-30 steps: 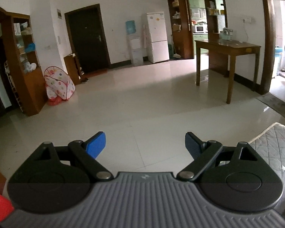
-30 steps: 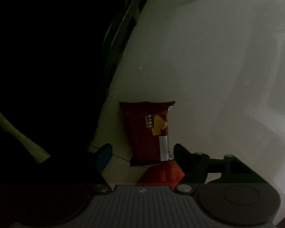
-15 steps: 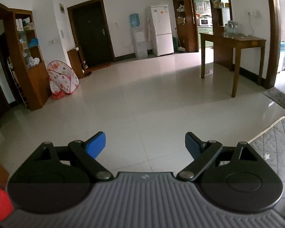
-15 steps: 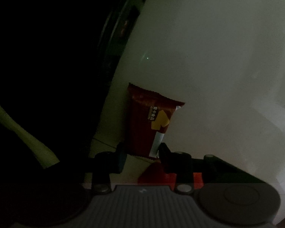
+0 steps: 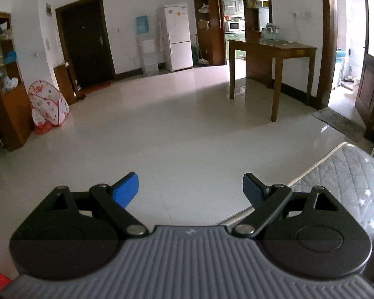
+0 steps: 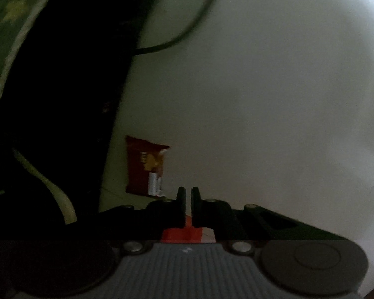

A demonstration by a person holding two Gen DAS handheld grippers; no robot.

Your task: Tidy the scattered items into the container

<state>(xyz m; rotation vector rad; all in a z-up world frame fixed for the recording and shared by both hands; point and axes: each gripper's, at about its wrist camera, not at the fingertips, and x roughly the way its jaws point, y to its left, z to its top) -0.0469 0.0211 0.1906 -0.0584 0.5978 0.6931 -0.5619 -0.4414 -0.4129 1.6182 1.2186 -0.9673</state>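
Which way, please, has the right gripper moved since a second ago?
Yes, rightward: the snack packet, earlier between its jaws, now lies left of the shut right gripper.

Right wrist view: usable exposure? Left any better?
Right wrist: underexposed, left side nearly black, soft with motion blur; only the red wrapper and pale floor read. Left wrist: bright, sharp, fisheye bending at edges, mild glare on the tiles.
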